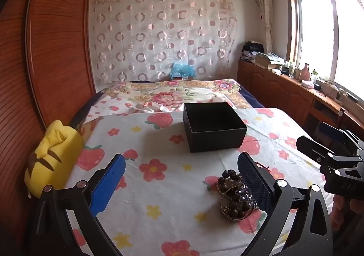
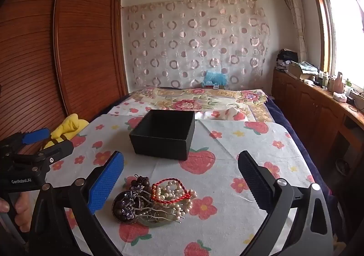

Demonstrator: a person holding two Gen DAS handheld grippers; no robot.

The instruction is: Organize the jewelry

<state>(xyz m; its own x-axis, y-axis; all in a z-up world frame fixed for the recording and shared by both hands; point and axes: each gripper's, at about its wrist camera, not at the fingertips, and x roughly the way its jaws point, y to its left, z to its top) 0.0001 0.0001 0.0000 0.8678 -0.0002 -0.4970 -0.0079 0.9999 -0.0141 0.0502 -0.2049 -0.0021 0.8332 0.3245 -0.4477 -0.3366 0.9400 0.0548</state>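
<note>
A pile of jewelry (image 2: 154,201) lies on the flowered tablecloth (image 2: 227,221): dark beads, a purple hair clip, a pearl string (image 2: 179,196) and a red cord bracelet (image 2: 173,187). An open black box (image 2: 163,135) stands behind it, empty as far as I see. My right gripper (image 2: 180,174) is open above the pile, which sits nearer its left finger. My left gripper (image 1: 182,171) is open; the pile (image 1: 234,196) lies just inside its right finger, partly hidden. The box also shows in the left wrist view (image 1: 213,128). The right gripper (image 1: 329,153) shows at the right edge there.
A yellow plush toy (image 1: 52,158) lies at the table's left edge beside a wooden wardrobe (image 1: 45,51). A bed with a floral cover (image 1: 173,94) stands behind the table. A wooden counter with clutter (image 1: 295,83) runs under the window on the right.
</note>
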